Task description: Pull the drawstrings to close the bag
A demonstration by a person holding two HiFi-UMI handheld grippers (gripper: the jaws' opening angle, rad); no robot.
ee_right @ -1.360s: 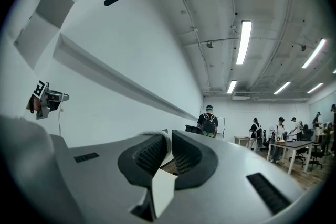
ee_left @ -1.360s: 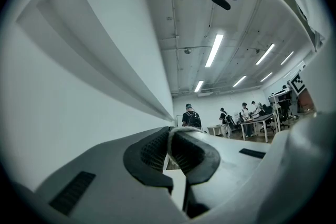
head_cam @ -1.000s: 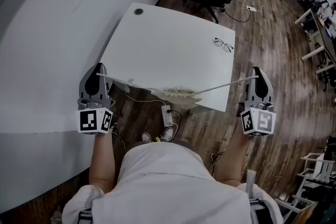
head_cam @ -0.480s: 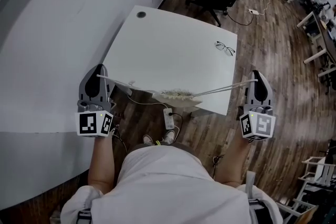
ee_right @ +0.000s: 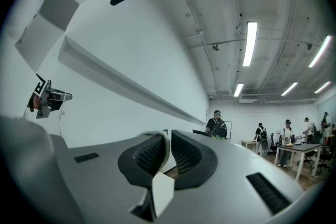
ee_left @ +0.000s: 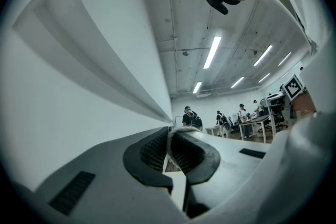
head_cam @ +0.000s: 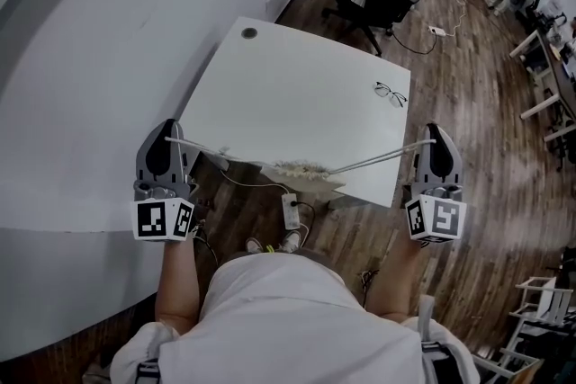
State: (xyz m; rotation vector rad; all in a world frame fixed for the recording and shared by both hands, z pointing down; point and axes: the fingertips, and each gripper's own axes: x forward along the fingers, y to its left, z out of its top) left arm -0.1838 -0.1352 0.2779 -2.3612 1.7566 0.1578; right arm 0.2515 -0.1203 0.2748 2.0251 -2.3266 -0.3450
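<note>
Above the white table's [head_cam: 297,103] near edge, the bag [head_cam: 301,168] hangs bunched between taut drawstrings [head_cam: 378,156] — left gripper [head_cam: 169,132] and right gripper [head_cam: 434,136] stay clamped on their cords; little has changed, so closure looks near.

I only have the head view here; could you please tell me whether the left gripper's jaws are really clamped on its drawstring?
Observer: Yes. In the left gripper view, the left gripper is shut on the left drawstring, with the cord pinched between its ribbed pads.
Operator: Thank you. Is the right side the same?
Observer: It is. The right gripper is shut on the right drawstring, which runs up between its pads.
</note>
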